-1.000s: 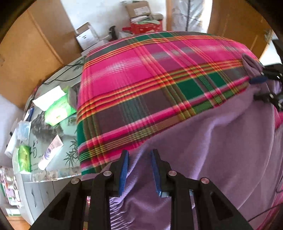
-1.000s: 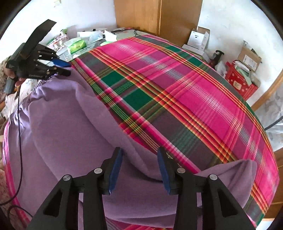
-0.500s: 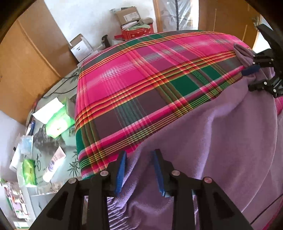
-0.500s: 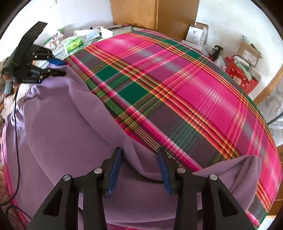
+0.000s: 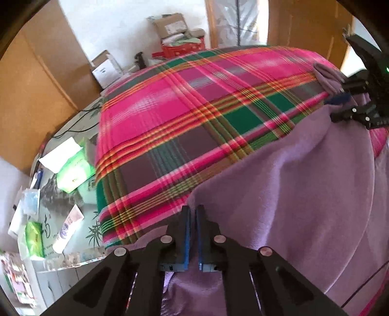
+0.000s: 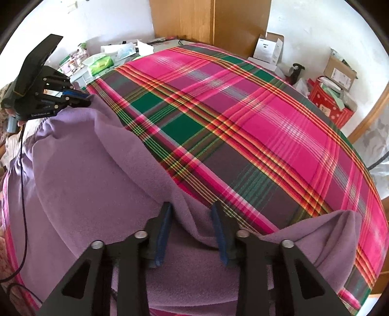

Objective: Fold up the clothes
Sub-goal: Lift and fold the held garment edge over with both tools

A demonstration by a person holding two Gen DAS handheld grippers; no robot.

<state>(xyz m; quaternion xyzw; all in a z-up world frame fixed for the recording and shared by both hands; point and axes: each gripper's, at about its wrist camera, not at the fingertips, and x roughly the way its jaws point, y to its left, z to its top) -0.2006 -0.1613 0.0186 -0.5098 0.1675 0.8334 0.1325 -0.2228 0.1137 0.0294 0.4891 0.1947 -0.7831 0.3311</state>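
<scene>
A purple fleece garment [image 5: 291, 194] lies spread on a bed covered by a pink, green and grey plaid sheet [image 5: 182, 116]. My left gripper [image 5: 192, 214] is shut on the garment's near corner. In the right wrist view the garment [image 6: 85, 175] fills the lower left, and my right gripper [image 6: 192, 214] is open with a fold of the garment's edge lying between its jaws. The left gripper also shows in the right wrist view [image 6: 85, 98] at the far left, pinching the cloth. The right gripper shows in the left wrist view [image 5: 340, 107] at the far right.
A glass-topped side table [image 5: 80, 218] left of the bed holds tissue packs [image 5: 73, 172], a tube and papers. Wooden wardrobes [image 6: 209, 21], cardboard boxes [image 6: 268, 48] and a red box [image 6: 330, 102] stand by the far wall. A black cable [image 6: 23, 194] trails over the garment.
My left gripper has closed on the garment's corner; it was open before. The right gripper stays open over the garment's edge, and both have shifted slightly forward.
</scene>
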